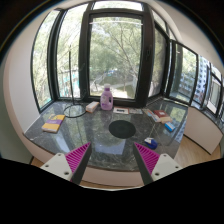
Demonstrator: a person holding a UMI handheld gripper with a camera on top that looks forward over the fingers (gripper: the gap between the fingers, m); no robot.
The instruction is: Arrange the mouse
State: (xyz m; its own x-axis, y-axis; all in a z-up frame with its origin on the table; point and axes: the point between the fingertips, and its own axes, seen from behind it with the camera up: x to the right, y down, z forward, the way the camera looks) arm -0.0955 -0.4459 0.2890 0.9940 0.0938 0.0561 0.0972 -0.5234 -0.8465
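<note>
Beyond the gripper, a glass desk stands in a bay of tall windows with trees outside. Its two fingers with pink pads are spread wide and hold nothing. Ahead of them lies a round dark mat; the mouse cannot be made out. A pink bottle stands farther back

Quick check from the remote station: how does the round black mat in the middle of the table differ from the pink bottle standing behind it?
The round black mat lies flat on the glass table; the pink bottle stands upright. The mat is dark and disc-shaped; the bottle is pale pink and tall. The mat lies nearer the open gripper, just ahead of its fingers; the bottle stands farther back, by the window. Both rest on the same table, untouched.
</note>
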